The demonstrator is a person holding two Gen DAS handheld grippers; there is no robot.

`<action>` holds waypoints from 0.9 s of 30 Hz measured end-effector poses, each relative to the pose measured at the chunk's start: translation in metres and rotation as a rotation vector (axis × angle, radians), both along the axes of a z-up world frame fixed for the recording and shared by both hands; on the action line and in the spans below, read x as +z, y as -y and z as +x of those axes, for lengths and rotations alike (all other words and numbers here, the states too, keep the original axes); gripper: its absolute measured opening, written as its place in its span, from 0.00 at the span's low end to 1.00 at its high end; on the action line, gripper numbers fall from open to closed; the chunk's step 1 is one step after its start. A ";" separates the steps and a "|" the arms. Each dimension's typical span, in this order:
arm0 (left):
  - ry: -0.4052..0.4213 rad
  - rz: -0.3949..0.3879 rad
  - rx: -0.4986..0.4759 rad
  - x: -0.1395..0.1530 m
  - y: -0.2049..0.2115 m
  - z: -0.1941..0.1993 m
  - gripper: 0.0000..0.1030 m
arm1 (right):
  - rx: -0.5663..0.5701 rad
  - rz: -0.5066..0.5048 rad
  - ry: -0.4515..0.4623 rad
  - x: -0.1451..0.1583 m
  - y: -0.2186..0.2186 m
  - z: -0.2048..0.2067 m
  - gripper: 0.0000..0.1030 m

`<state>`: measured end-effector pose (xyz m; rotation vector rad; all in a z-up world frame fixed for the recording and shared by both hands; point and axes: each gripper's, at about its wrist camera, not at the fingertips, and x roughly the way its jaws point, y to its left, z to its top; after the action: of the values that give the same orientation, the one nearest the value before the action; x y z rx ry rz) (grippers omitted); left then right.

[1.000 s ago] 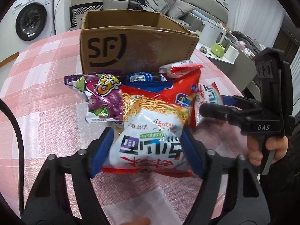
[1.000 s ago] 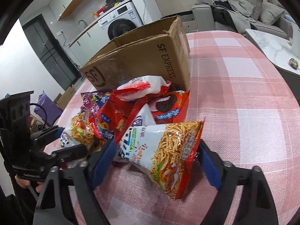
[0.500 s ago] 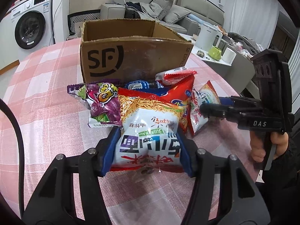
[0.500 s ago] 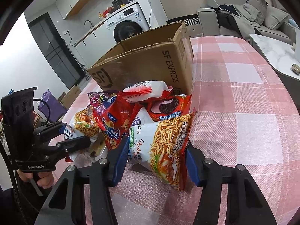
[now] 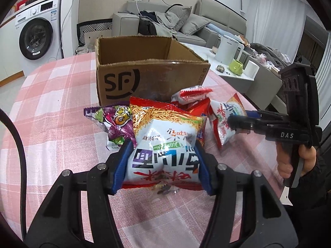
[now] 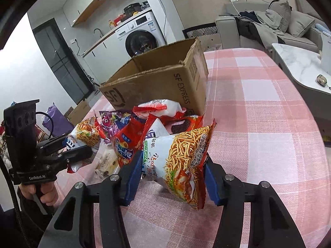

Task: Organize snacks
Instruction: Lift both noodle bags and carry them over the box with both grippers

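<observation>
My left gripper (image 5: 162, 166) and right gripper (image 6: 172, 176) each clamp a white-and-orange noodle-snack bag (image 5: 163, 142) (image 6: 182, 159); brown cardboard SF box (image 5: 144, 72) open-topped behind the pile, pink checked tablecloth (image 6: 269, 124) bare on my right.

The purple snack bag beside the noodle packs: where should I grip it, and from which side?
Take the purple bag by its flat sealed end, coming from the left. That end sticks out over bare tablecloth, while its other end tucks under the noodle pack in the left gripper.
</observation>
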<state>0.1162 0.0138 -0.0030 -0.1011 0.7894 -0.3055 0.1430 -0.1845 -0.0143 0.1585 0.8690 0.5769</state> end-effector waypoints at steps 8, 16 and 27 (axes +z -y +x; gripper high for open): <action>0.032 -0.003 0.028 0.013 -0.013 -0.014 0.54 | -0.013 0.011 0.039 0.016 0.011 -0.007 0.53; 0.062 -0.005 0.056 0.025 -0.025 -0.028 0.54 | -0.025 0.023 0.075 0.032 0.014 -0.013 0.53; 0.108 0.005 0.069 0.051 -0.031 -0.042 0.54 | -0.033 0.028 0.120 0.051 0.012 -0.017 0.53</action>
<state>0.0740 0.0449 0.0480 -0.1061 0.6781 -0.2417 0.1264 -0.1970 0.0369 0.1620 0.7410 0.5626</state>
